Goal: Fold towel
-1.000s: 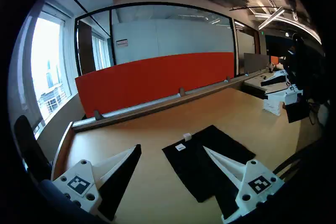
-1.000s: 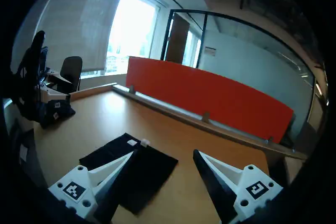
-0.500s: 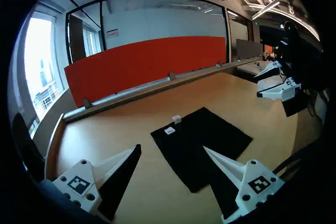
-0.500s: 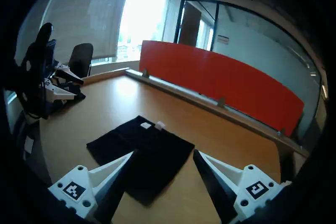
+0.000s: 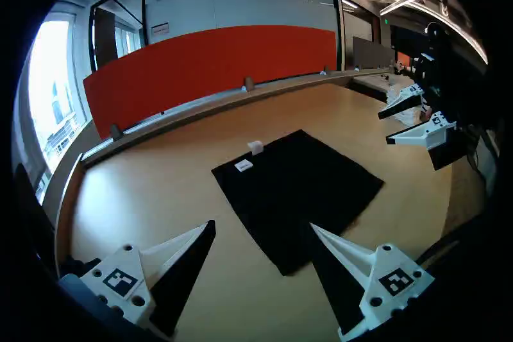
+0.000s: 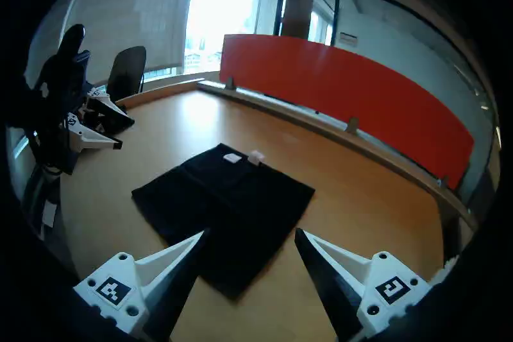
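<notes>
Now that the left gripper (image 5: 261, 224) and right gripper (image 6: 251, 231) have dipped closer, both fingers apart and empty, the towel (image 5: 298, 188) lies flat mid-table (image 5: 160, 169); grasp is next.

Your left gripper (image 5: 260, 226) cam sits low over the table (image 5: 160, 175), facing the red divider (image 5: 211, 66). Your right gripper (image 6: 250, 233) cam looks in from the other side, angled toward the window (image 6: 218, 15). Both share the towel (image 5: 298, 185), close below, and the divider.

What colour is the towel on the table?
Black: the towel has a small white tag; best seen in the left gripper view.
</notes>
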### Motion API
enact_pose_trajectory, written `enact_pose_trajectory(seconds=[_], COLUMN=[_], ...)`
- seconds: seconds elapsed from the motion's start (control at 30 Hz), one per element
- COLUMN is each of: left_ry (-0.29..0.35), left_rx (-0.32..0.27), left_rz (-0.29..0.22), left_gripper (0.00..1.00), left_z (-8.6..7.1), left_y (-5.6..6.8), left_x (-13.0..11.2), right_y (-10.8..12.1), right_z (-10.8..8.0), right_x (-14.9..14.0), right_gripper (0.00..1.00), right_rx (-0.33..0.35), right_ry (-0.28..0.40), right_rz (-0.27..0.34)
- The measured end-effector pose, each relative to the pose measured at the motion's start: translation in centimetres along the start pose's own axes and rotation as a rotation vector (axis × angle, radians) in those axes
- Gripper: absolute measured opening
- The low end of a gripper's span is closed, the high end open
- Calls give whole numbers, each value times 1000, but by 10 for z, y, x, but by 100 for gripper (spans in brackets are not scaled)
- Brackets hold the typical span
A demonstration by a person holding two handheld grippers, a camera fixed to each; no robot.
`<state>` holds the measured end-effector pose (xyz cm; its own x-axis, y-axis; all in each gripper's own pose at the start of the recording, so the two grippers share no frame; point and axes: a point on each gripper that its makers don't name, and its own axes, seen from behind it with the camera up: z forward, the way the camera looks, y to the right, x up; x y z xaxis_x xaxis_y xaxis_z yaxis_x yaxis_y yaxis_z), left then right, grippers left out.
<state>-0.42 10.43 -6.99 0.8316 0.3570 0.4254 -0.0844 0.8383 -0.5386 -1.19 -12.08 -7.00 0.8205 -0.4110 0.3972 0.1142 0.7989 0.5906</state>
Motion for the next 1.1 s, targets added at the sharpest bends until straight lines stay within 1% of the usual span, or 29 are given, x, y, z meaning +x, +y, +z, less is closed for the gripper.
enact_pose_trajectory(seconds=[0.3,0.5,0.8,1.0,1.1], left_ry=[-81,-136,-227,-273,-293], left_rx=[-38,-70,-117,-143,-150], left_rz=[5,9,28,16,9], left_gripper=[98,98,98,98,98], left_z=[24,37,48,53,56], left_y=[10,18,30,38,40], left_x=[-35,-57,-90,-103,-109], right_y=[-10,-17,-22,-27,-27], right_z=[23,33,42,42,42], right_x=[-39,-66,-96,-111,-116], right_gripper=[100,100,100,98,97], right_rx=[29,52,87,114,120], right_ry=[-71,-121,-181,-211,-223], right_rz=[3,9,-4,-5,-5])
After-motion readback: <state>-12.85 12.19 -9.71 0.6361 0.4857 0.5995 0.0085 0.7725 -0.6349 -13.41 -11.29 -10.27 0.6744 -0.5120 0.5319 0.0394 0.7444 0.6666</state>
